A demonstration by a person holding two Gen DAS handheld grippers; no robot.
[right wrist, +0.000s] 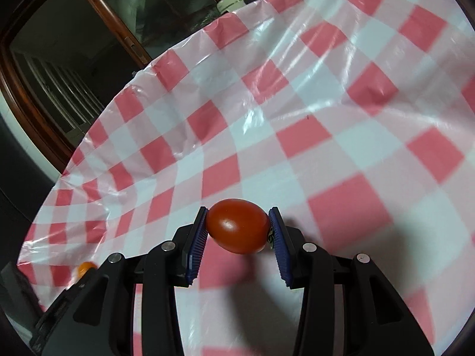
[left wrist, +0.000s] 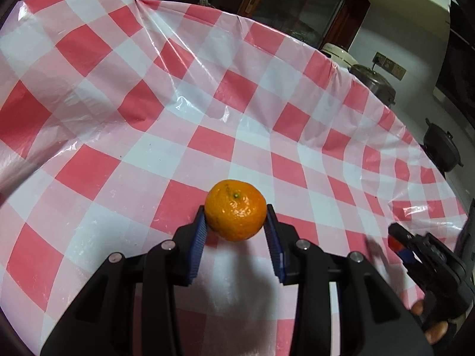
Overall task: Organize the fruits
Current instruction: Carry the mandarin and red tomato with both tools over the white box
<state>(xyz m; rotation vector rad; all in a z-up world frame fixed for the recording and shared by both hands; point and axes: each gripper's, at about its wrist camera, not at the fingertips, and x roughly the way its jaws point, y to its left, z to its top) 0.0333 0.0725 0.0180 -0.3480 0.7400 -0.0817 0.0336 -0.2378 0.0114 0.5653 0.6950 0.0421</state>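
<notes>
My left gripper is shut on a mandarin orange, held above the red-and-white checked tablecloth with its shadow below. In the right wrist view my right gripper is shut on a red cherry tomato, its blue pads pressing both ends. The same mandarin peeks in at the lower left of that view. The right gripper with the red tomato shows at the right edge of the left wrist view, with a person's fingers on its handle.
The plastic cloth is wrinkled and glossy toward the far edge. Beyond the table stand a steel pot, a black pot, a white appliance and a dark wooden cabinet with glass doors.
</notes>
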